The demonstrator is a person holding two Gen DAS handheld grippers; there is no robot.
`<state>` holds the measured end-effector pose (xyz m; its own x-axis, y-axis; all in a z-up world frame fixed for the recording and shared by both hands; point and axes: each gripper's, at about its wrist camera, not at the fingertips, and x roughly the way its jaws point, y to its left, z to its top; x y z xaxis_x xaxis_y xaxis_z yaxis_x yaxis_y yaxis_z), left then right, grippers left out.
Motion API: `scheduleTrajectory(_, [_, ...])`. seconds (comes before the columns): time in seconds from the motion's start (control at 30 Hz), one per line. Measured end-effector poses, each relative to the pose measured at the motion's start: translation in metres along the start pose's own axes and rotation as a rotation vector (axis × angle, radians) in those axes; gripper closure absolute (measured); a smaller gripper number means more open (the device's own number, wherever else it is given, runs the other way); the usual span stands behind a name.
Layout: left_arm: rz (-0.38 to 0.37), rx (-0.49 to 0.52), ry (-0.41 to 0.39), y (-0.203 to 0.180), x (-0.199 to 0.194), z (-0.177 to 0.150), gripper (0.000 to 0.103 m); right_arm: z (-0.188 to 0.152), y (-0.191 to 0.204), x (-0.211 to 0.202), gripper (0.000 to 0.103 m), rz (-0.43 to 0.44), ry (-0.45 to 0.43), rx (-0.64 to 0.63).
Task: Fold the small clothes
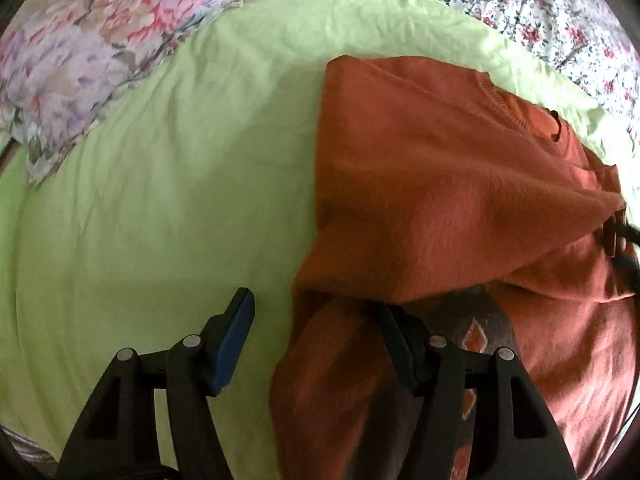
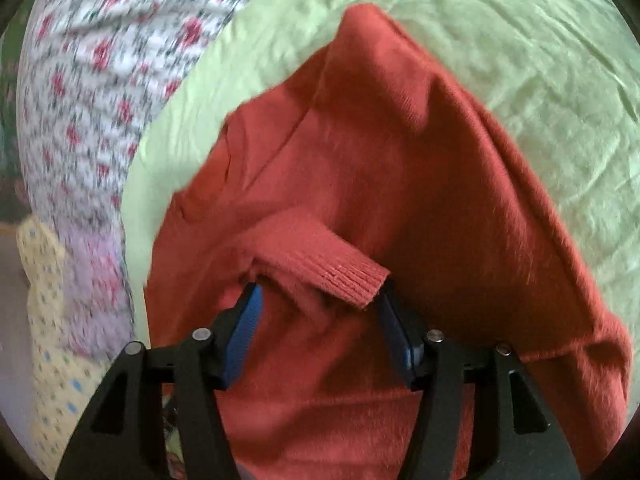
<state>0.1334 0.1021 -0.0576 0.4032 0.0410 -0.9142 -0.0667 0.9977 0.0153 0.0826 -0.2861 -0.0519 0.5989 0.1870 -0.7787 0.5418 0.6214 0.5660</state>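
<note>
The orange sweater (image 1: 440, 184) is lying on the green sheet (image 1: 160, 184), toward the edge where the small-flowered bedding (image 1: 540, 12) begins. One side is already turned over the body, so the fold line is running straight down the sheet. It is spread flat this way, I judge, so that sleeves and sides can be laid inward one at a time.

The right gripper (image 2: 320, 308) is pointing steeply down at the sweater's middle, with the ribbed cuff (image 2: 332, 272) of a sleeve lying across the gap between its blue pads (image 2: 244, 336). The jaws are standing apart; the cuff is draped between them rather than pinched — though blur makes the far pad's contact hard to judge. It looks to be setting the sleeve down onto the body.

The left gripper (image 1: 312, 320) is also tilted steeply down, near the sweater's folded side edge. Its jaws are standing wide apart: one pad (image 1: 234, 340) is over bare sheet, the other is tucked under the hanging fold of cloth, gripping nothing. That pose suits reaching for the next edge.
</note>
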Motion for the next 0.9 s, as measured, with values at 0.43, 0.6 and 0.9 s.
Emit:
scheduleTrajectory(0.43, [0.003, -0.066, 0.001, 0.009, 0.009, 0.017, 0.038, 0.038, -0.012, -0.095, 0.102, -0.015, -0.119, -0.136])
scheduleTrajectory(0.6, [-0.033, -0.141, 0.012, 0.022, 0.007, 0.019, 0.038, 0.028, -0.033, -0.073, 0.102, -0.041, -0.057, -0.107])
scheduleTrajectory(0.9, [-0.067, -0.180, 0.022, 0.031, 0.008, 0.017, 0.036, 0.035, -0.029, -0.062, 0.102, -0.149, -0.072, -0.205])
